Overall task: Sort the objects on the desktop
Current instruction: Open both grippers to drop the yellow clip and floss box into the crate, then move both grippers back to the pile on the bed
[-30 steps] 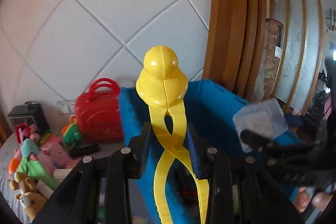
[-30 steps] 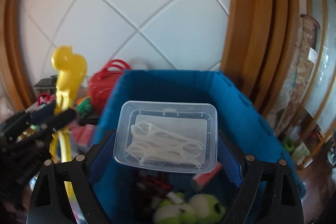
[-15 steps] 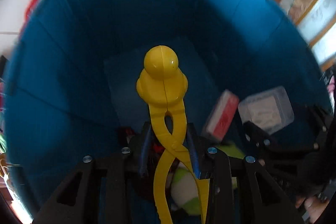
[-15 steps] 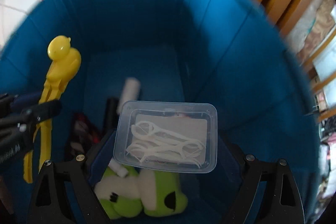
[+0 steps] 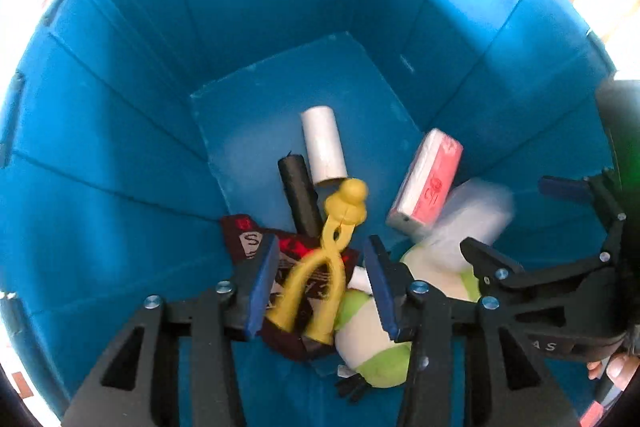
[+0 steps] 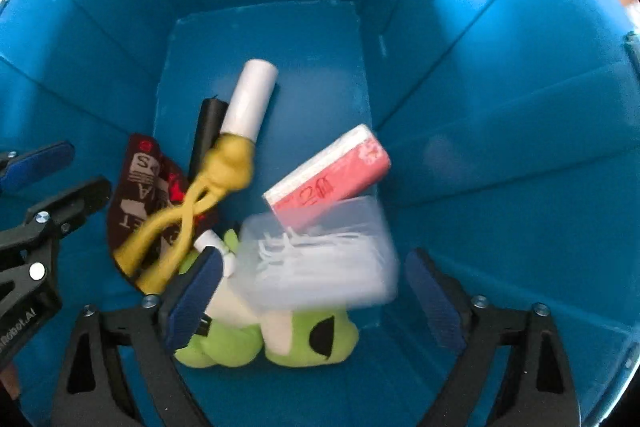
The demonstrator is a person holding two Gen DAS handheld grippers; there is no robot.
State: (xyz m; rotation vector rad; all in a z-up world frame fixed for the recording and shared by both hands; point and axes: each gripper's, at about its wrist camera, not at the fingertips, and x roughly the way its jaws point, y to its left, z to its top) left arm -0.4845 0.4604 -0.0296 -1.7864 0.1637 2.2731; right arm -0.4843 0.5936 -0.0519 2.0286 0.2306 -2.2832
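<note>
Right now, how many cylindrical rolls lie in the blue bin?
2: a white roll on the blue bin floor, and a black roll touching its left side. Others may be hidden.

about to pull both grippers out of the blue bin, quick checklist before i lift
1. Left gripper clear of yellow duck tongs: ok, jaws opening, pads off them.
2. Right gripper free of clear floss box: ok, jaws opening, box blurred, dropping.
3. Floss box settled: not ok.
4. Both items inside blue bin: ok.
5. Tongs lying stable: cannot tell.
</note>
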